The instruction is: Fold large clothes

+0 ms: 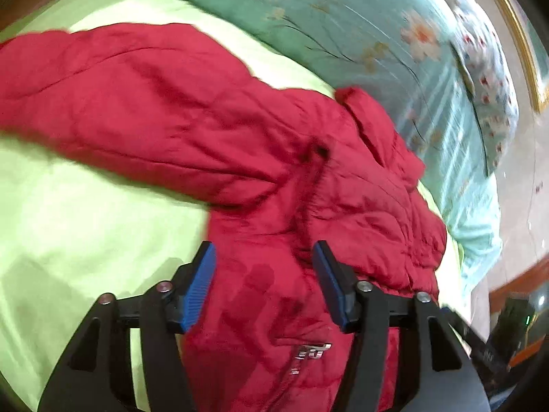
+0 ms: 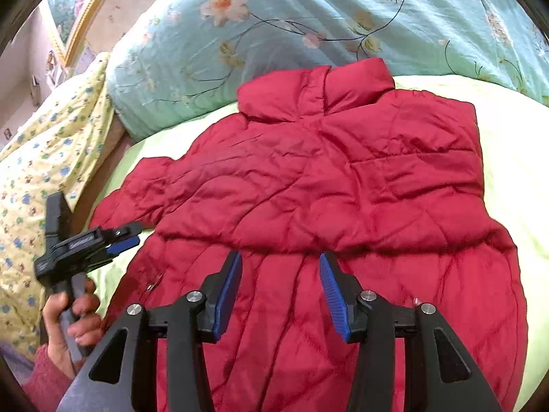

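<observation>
Jacket (image 2: 329, 185) logo (image 1: 314, 350) unreadable; left claw (image 1: 264, 285) and right claw (image 2: 279, 295) released.

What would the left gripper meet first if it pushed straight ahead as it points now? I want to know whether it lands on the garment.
Most likely the red jacket: the open left gripper points at its quilted body, near the sleeve junction. Depth is unclear, though nothing shows between them.

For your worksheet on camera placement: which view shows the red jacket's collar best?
The right wrist view: the collar stands whole and sharp at the far end of the red jacket. The left wrist view shows it from the side, blurred.
</observation>
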Tool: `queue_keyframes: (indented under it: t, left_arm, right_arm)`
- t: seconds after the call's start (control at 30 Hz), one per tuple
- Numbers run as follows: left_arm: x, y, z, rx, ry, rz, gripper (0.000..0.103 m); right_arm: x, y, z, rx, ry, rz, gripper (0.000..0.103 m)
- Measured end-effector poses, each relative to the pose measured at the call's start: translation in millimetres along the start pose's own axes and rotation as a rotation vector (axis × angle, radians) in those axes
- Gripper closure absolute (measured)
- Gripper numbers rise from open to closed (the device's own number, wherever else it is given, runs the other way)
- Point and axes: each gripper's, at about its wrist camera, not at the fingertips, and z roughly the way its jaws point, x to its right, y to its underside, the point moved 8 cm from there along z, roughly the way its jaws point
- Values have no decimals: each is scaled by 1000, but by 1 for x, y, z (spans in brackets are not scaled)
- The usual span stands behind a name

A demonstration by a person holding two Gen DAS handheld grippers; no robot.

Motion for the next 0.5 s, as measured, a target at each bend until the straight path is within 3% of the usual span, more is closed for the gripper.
queue_keyframes:
  t: [0.17,0.5]
  left_arm:
    - [-46,-10,-11,28,19,-146,44]
    - [-150,-43,-37,136,-67,-341,44]
  right_arm:
    - [-7,18,-15,-3,-14,-2,52]
    - [-3,41,-33,-17,-10,7,51]
